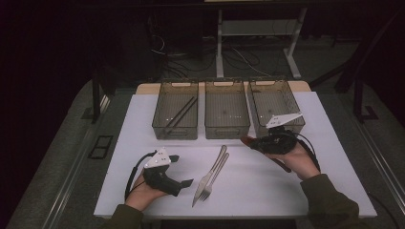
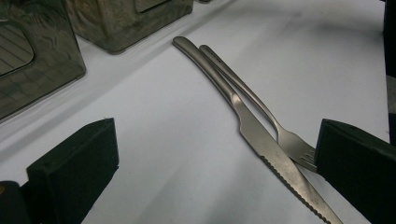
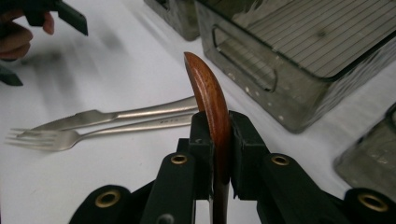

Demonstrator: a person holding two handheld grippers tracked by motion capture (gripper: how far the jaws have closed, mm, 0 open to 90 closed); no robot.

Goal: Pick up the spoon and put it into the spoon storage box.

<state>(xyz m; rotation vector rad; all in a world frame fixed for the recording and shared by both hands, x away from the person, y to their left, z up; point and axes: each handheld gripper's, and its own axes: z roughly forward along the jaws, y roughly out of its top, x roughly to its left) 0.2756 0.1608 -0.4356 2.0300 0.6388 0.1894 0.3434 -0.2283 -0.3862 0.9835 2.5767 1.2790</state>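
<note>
A steel knife point(image 1: 209, 174) and a steel fork point(image 1: 215, 177) lie side by side at the middle of the white table point(image 1: 267, 191), handles pointing toward the bins. My left gripper point(image 1: 181, 170) rests open just left of them; in the left gripper view its jaws point(image 2: 215, 137) stand wide apart, with the knife point(image 2: 261, 140) and fork point(image 2: 292, 140) near the right jaw. My right gripper point(image 1: 260, 142) is shut on a reddish-brown wooden utensil point(image 1: 247, 140), held above the table in front of the right bin. Its rounded end point(image 3: 205, 84) sticks out beyond the jaws point(image 3: 217, 135).
Three smoky see-through bins stand in a row at the back: the left bin point(image 1: 175, 130) holds black sticks point(image 1: 181, 113), while the middle bin point(image 1: 227, 129) and the right bin point(image 1: 260, 126) look bare. Table edges run close on both sides.
</note>
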